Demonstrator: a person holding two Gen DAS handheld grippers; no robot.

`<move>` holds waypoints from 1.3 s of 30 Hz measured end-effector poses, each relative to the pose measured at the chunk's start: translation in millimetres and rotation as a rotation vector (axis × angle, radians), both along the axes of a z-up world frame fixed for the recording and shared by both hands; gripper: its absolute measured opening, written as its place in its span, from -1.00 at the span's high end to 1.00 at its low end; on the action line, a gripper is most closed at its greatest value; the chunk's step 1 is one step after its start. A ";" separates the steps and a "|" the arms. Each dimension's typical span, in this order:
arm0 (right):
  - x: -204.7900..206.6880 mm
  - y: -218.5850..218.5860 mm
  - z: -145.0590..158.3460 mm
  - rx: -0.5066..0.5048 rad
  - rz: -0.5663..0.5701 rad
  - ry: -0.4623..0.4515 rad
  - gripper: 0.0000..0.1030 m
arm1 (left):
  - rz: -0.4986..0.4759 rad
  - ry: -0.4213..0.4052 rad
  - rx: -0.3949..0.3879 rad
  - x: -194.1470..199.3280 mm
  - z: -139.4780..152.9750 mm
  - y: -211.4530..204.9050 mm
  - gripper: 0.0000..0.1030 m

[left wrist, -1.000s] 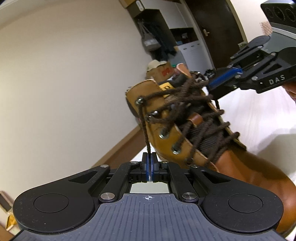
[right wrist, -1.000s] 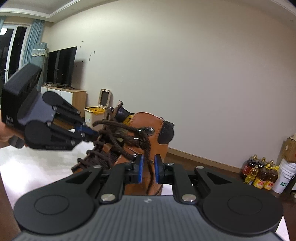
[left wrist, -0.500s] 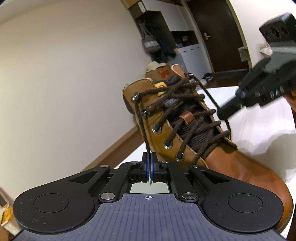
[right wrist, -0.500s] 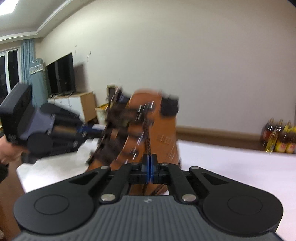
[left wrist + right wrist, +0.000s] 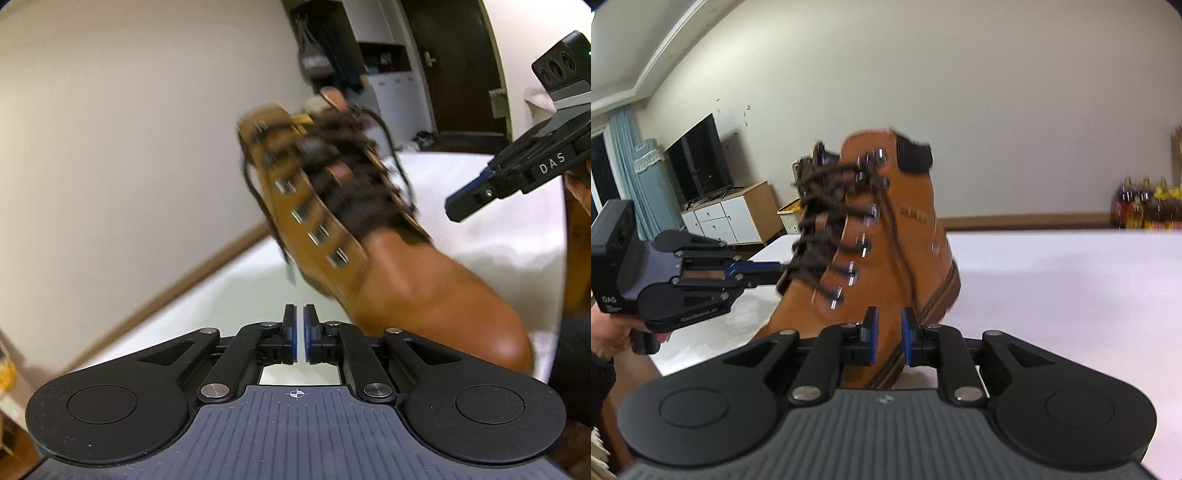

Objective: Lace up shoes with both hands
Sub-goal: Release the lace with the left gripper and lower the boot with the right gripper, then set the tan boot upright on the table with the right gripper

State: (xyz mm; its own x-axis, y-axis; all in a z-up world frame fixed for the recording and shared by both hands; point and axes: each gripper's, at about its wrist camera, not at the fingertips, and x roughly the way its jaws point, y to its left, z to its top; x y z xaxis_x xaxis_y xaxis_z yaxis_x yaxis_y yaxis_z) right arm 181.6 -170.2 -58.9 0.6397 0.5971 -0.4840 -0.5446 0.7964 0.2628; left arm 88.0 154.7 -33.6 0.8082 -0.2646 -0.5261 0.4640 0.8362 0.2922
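Both laces released; tan boot (image 5: 886,258) stood on the white table (image 5: 1071,280), blurred in both views.

Left gripper (image 5: 299,334): jaws just opened to a narrow gap, nothing seen between the blue pads; the loose dark lace end (image 5: 266,218) is seen hanging down the boot's side, just ahead of the tips. Right gripper (image 5: 888,338): jaws just opened, spread wider, nothing pinched, boot sole seen behind the gap. "DAS" is read in white on the right gripper's body (image 5: 552,162) in the left wrist view; the same lettering on the left gripper (image 5: 607,300) is only partly legible. A hand (image 5: 609,338) is seen holding the left gripper's handle.
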 end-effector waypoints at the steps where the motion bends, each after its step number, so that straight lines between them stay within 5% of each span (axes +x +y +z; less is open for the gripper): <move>1: -4.5 1.1 -4.3 -0.001 0.002 0.008 0.68 | 0.006 0.015 -0.001 -1.6 -2.6 -1.3 0.88; 12: -26.6 12.9 -21.7 -0.018 0.004 0.047 0.68 | 0.101 0.087 -0.080 -6.3 -9.4 -10.0 1.00; 39: -32.3 8.8 -22.2 0.001 -0.037 0.063 0.71 | 0.304 0.093 -0.183 -0.4 -8.4 -56.6 1.00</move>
